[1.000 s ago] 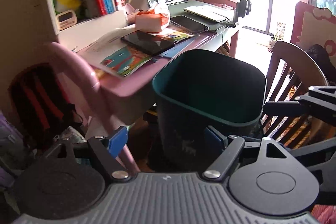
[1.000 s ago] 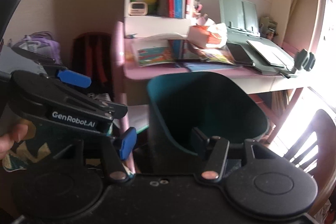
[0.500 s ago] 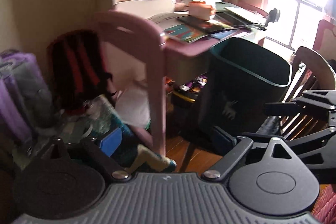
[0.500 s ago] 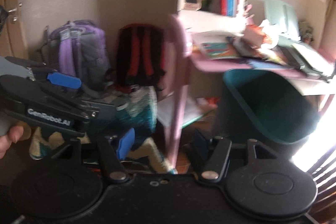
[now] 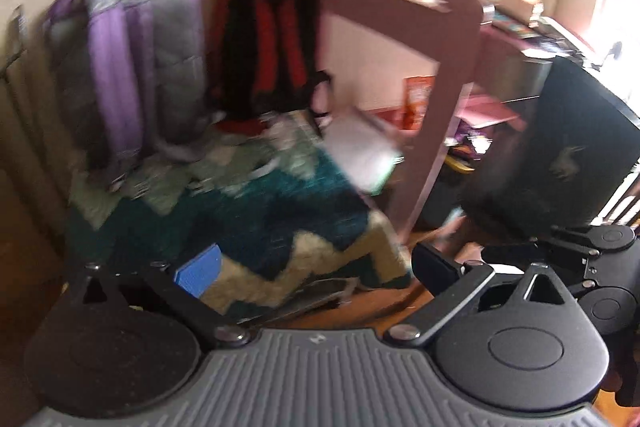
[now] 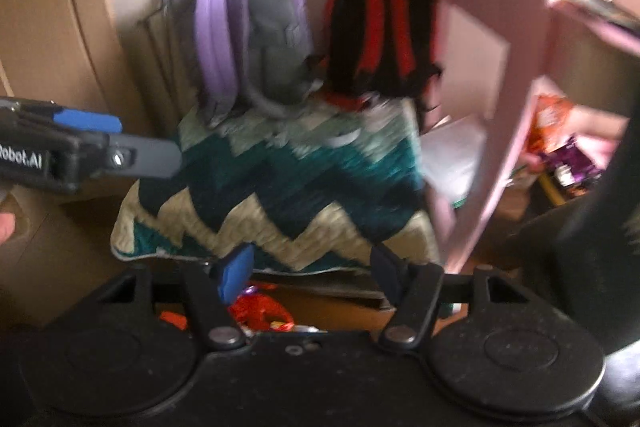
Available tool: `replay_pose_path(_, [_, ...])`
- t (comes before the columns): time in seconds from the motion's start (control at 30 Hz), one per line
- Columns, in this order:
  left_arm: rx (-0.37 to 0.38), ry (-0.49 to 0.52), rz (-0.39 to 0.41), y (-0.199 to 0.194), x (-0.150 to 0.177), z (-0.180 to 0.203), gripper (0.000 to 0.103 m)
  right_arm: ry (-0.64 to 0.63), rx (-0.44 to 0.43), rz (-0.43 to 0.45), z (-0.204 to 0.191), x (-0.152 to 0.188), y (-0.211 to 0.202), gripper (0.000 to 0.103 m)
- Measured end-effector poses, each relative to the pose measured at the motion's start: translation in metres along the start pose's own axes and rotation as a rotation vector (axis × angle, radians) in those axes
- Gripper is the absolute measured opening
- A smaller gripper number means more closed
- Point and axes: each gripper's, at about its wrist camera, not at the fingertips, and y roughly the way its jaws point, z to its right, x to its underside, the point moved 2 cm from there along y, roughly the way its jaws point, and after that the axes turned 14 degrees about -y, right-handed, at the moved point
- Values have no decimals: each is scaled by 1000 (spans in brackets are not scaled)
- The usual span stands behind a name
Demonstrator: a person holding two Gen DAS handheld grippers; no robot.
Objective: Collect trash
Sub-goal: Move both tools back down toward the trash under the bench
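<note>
Left gripper (image 5: 316,269) wide open, right gripper (image 6: 310,273) half open, just opening, both empty. Red wrapper (image 6: 260,311) at lower centre, near rug (image 6: 280,195); could snag rug fringe.

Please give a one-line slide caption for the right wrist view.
Open right tool above a red wrapper on the floor, facing a zigzag blanket and two backpacks.

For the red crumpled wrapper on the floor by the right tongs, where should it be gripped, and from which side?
Judging from the right wrist view, the red wrapper lies crumpled on the wooden floor just in front of the zigzag rug. Probably best: come from above with the right tongs, which stand open, and pinch its raised middle fold. Blur hides finer shape.
</note>
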Motion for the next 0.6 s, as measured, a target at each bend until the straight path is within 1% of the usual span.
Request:
replay_pose_path(0.1, [-3,-43,-31,17,12,-43,102,-6,-34,-12,-22,8,41,65])
replay_pose_path(0.17, [-20,-53,-57,29,20,-71,102,-14,-47,-27,-35,14,66,65])
replay_pose_path(0.23, [-56,-51,-65,38,28,-98,102,-11,-65,-53,-46,22,93,65])
replay_pose_path(0.33, [-127,-53,-32,47,40,-140,102,-33,-67,-106,-60,34,131,65])
replay_pose_path(0.43, [-189,-89,-8,54,50,-184,102,-57,-80,-160,-71,49,164,65])
replay_pose_path(0.5, [-217,-124,-18,63,56,-213,102,-66,-77,-195,-77,59,186,65])
replay_pose_path(0.6, [-270,-165,-61,83,70,-256,102,-70,-81,-258,-84,76,221,65])
